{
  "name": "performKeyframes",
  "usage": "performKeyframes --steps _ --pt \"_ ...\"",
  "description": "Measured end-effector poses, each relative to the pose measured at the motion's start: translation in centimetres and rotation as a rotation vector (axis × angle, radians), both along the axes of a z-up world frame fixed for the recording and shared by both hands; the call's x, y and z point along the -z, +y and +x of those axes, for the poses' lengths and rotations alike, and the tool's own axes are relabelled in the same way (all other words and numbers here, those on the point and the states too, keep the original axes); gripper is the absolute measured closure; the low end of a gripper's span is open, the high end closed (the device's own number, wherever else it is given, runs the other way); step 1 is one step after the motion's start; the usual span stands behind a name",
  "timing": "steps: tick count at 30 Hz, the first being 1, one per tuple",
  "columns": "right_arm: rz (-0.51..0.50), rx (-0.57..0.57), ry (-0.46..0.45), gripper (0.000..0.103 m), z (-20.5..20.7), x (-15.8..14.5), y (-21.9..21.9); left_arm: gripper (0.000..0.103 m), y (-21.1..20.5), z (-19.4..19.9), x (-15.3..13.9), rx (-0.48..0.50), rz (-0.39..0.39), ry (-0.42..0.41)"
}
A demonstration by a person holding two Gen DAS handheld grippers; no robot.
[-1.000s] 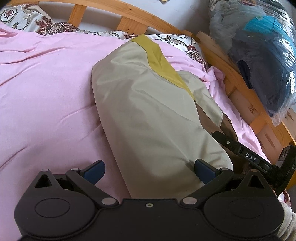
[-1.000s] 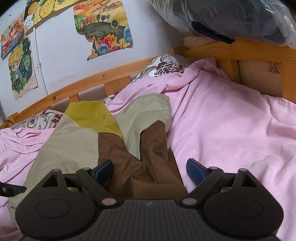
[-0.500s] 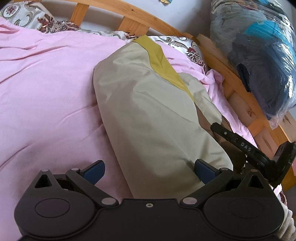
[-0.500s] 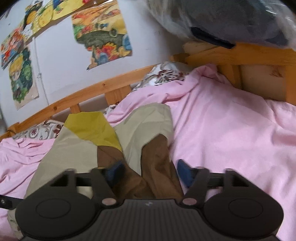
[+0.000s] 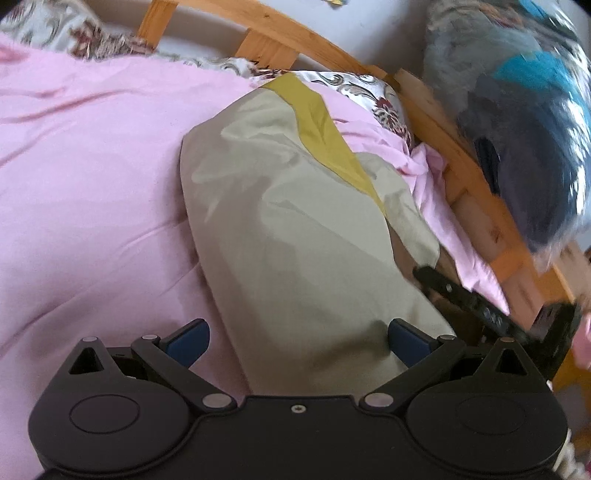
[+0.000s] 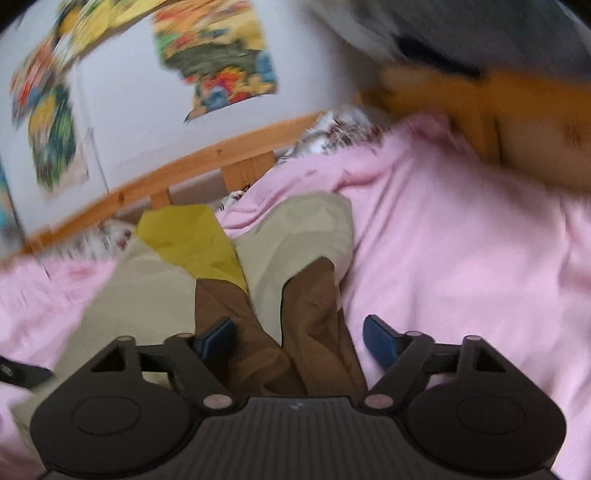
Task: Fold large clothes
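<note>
A large garment (image 5: 295, 221) in beige with a yellow panel (image 6: 192, 240) and brown parts (image 6: 314, 314) lies lengthwise on the pink sheet (image 5: 92, 184). My left gripper (image 5: 297, 336) stands open over the beige near end; the cloth lies between its blue pads without being pinched. My right gripper (image 6: 299, 332) hovers at the brown end with its jaws opening. The brown folds lie between its pads and neither pad presses them. In the left wrist view, the right gripper (image 5: 461, 295) shows as a black bar at the garment's right edge.
A wooden bed frame (image 5: 295, 33) runs along the far side and right. Floral pillows (image 5: 369, 88) lie against it. A plastic bag of dark clothes (image 5: 517, 129) rests on the right rail. Colourful posters (image 6: 221, 66) hang on the wall.
The right gripper's jaws narrowed around the brown cloth half a second ago and have widened again. The left gripper stays open; both views have shifted slightly and blurred.
</note>
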State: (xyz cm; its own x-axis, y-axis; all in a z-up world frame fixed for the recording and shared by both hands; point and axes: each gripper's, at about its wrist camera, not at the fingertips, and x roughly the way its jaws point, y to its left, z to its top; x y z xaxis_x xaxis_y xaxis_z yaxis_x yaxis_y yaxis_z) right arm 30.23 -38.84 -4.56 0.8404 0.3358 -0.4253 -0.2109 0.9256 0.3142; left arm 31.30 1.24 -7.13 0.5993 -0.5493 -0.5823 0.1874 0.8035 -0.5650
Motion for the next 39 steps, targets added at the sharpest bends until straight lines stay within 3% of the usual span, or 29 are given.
performKeyframes --steps 2,6,17,35,39 --pt "0.042 0.001 0.006 0.02 0.1 0.1 -0.6 0.001 0.4 1.2 0.7 -0.021 -0.064 0.046" --pt "-0.019 -0.01 -0.001 0.015 0.0 0.4 0.3 0.001 0.6 2.9 1.9 -0.068 -0.144 0.128" --pt "-0.11 -0.023 -0.015 0.009 -0.2 0.7 1.6 0.001 -0.5 3.0 1.4 -0.043 -0.061 0.1" --pt "-0.123 -0.025 -0.026 0.008 -0.5 0.7 1.9 0.001 -0.6 2.9 1.4 -0.045 -0.055 0.099" --pt "-0.125 -0.022 -0.028 0.013 -0.6 0.6 1.9 0.001 -0.7 2.9 1.3 -0.043 -0.049 0.095"
